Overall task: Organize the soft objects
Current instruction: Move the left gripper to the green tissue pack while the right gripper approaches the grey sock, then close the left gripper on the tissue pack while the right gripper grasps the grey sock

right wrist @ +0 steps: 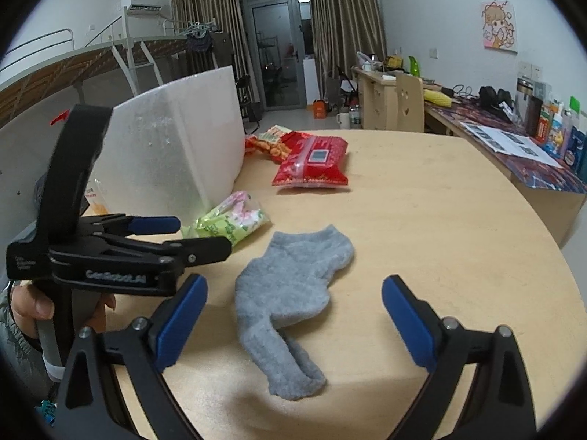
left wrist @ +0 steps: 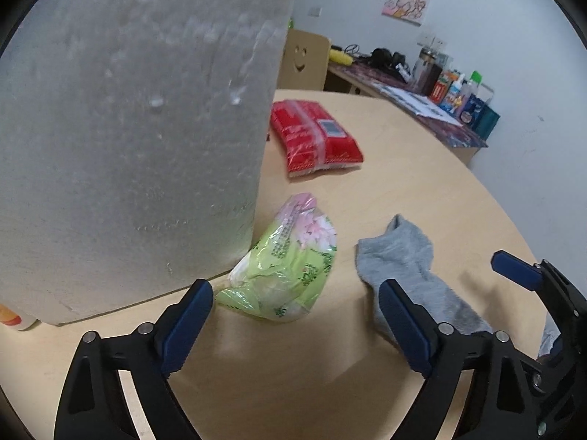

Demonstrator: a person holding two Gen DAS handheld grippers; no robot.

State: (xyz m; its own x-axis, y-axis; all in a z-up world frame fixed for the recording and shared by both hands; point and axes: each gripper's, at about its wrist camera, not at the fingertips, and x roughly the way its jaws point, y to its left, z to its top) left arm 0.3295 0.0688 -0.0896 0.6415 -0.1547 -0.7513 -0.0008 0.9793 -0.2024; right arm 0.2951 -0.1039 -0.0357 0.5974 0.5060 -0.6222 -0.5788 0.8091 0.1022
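A round wooden tabletop (right wrist: 440, 227) is observed carrying several soft items. A grey sock (right wrist: 293, 293) is laid flat near the front edge, toe end nearest that edge. A green floral packet (left wrist: 290, 260) is found just beside the sock, against the lower corner of a white foam box (left wrist: 128, 128) standing on the left part of the tabletop. A red tissue pack (left wrist: 315, 135) is placed further back, apart from both. A snack bag (right wrist: 269, 143) is seen behind it, beside the box.

The left gripper (left wrist: 295, 324) is held with jaws apart, low over the packet; nothing is clamped. The right gripper (right wrist: 293, 315) is likewise spread wide, its blue pads standing either side of the sock without pressing it.
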